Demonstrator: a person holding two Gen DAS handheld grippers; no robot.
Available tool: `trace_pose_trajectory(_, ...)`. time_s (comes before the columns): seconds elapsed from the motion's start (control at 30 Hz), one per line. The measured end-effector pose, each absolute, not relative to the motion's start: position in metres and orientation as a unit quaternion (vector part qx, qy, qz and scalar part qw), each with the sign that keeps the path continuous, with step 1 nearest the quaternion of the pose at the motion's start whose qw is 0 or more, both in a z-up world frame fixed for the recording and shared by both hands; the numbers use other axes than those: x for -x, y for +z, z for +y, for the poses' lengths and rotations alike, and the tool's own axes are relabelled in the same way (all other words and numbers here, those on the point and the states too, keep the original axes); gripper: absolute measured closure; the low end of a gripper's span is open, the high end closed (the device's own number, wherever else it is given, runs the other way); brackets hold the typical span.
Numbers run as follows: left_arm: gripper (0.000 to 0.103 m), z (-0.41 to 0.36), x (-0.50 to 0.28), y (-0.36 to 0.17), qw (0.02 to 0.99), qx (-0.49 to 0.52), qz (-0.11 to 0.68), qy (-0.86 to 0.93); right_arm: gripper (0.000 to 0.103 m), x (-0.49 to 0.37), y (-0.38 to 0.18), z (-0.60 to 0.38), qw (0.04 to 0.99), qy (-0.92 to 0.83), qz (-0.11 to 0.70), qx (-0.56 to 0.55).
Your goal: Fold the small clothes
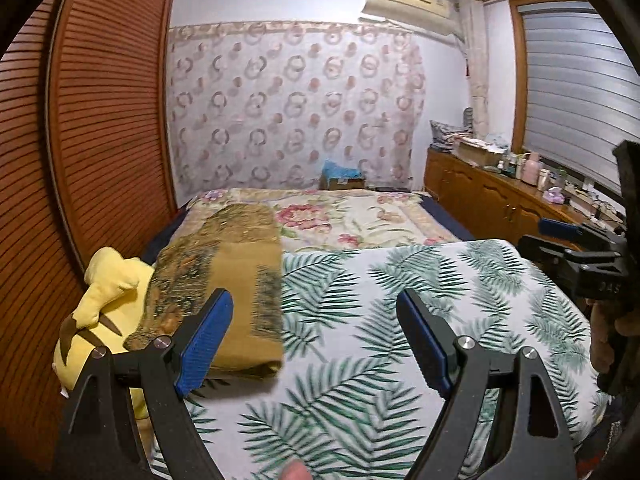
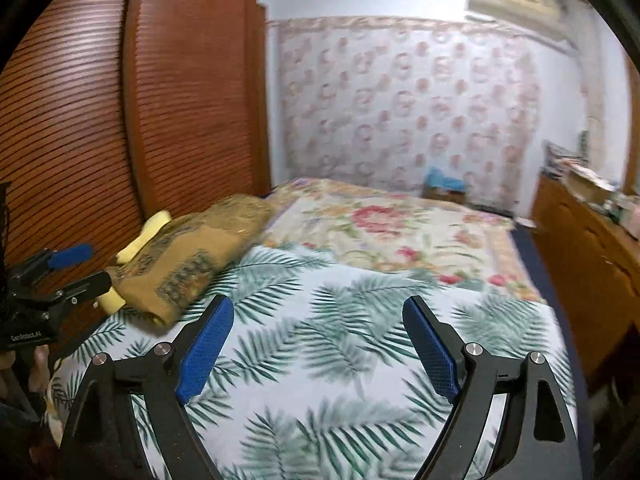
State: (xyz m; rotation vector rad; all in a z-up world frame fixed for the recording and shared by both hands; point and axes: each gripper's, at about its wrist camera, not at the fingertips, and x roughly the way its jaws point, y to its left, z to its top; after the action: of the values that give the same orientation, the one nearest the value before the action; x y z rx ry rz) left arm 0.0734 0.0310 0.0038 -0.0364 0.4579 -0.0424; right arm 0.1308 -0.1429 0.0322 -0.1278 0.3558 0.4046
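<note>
On bed's left side, folded mustard-brown patterned cloth [image 1: 224, 280] lies lengthwise away from me, nearest my left gripper [image 1: 316, 344]; my right gripper [image 2: 318, 350] also wide, empty.

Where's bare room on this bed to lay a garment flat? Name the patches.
Free: the palm-leaf sheet from the folded mustard cloth across to the bed's right edge, and the floral quilt beyond it. Crowded: the left edge, where the cloth abuts the yellow plush toy. Both grippers, left and right, hang open.

Even indoor light, heavy fisheye bending, dark corners, right wrist view motion-blurred
</note>
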Motion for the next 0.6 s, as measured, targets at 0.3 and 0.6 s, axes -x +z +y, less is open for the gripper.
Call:
trace_pose_trajectory(0.3,0.019,-0.005,-0.056,0.02,0.976,0.005,0.214,-0.032,0.015,-0.075,0.036,-0.16,0.978,0.151,0.143,0.028)
trace_pose_trajectory(0.6,0.019,-0.016,-0.053,0.028,0.978,-0.002,0.208,-0.037,0.016,-0.06,0.024,-0.143,0.983,0.132,0.129,0.009)
